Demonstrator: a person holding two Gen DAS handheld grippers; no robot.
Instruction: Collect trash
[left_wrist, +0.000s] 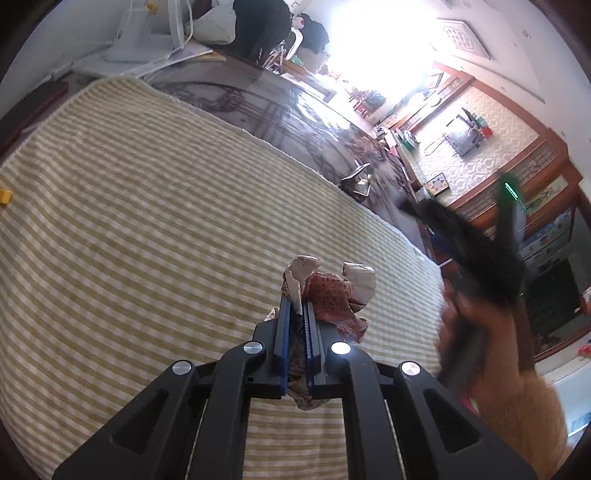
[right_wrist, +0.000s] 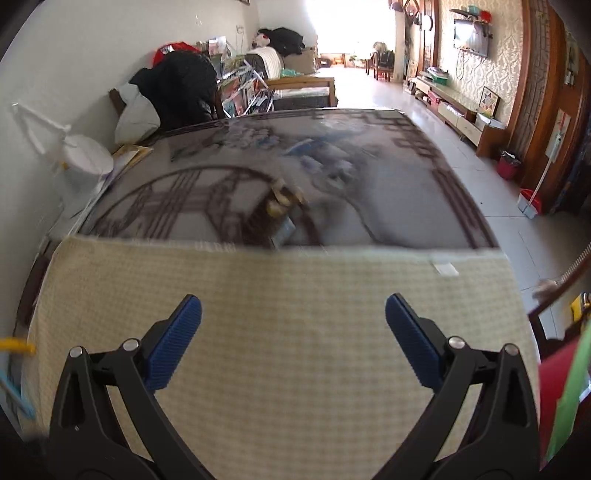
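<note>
Left gripper clamps a crumpled red-and-white wrapper.
Right gripper gapes wide above the checked cloth; blurred small objects lie beyond.

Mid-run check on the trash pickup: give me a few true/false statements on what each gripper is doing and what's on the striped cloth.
1. The left gripper is shut on a crumpled paper wrapper. True.
2. The right gripper holds a piece of trash. False: its jaws stand wide apart with nothing between them.
3. The striped cloth covers the whole table. False: beyond its edge the dark patterned tabletop is bare.
4. A small yellow object lies on the cloth at the left wrist view's left edge. True.
</note>
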